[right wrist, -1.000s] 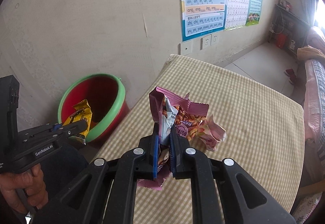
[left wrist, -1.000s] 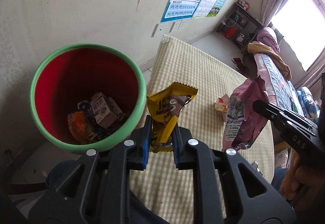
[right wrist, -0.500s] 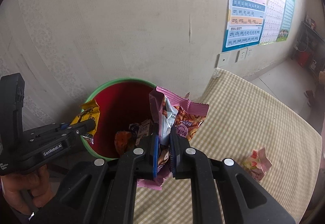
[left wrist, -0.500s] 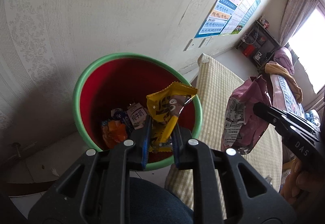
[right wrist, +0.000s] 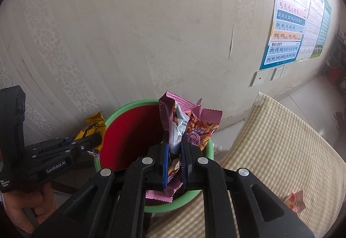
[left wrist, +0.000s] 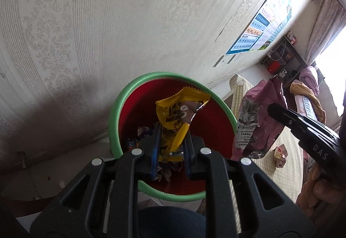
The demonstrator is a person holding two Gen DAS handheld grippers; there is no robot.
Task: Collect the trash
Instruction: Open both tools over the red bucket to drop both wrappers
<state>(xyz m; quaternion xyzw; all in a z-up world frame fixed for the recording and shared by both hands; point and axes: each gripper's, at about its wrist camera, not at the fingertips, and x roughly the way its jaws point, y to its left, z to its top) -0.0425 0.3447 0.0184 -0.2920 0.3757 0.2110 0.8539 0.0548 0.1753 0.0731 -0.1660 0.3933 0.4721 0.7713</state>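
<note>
A red bin with a green rim (left wrist: 129, 95) (right wrist: 112, 115) stands by the wall with several wrappers inside. My left gripper (left wrist: 172, 147) is over the bin; its jaws have parted and the yellow wrapper (left wrist: 173, 115) sits loosely between them. In the right wrist view the left gripper (right wrist: 95, 140) shows at the bin's left rim with the yellow wrapper (right wrist: 93, 125). My right gripper (right wrist: 174, 151) is shut on a pink snack bag (right wrist: 190, 123) (left wrist: 259, 121) above the bin's right side.
A table with a yellow checked cloth (right wrist: 281, 151) (left wrist: 287, 151) lies right of the bin. A small crumpled red-and-white wrapper (right wrist: 295, 202) (left wrist: 280, 152) lies on it. The wall is close behind the bin, with posters (right wrist: 289, 28) and sockets (right wrist: 260, 78).
Both grippers moved left from the table to over the bin with their wrappers. The left jaws have opened wider around the yellow wrapper.
</note>
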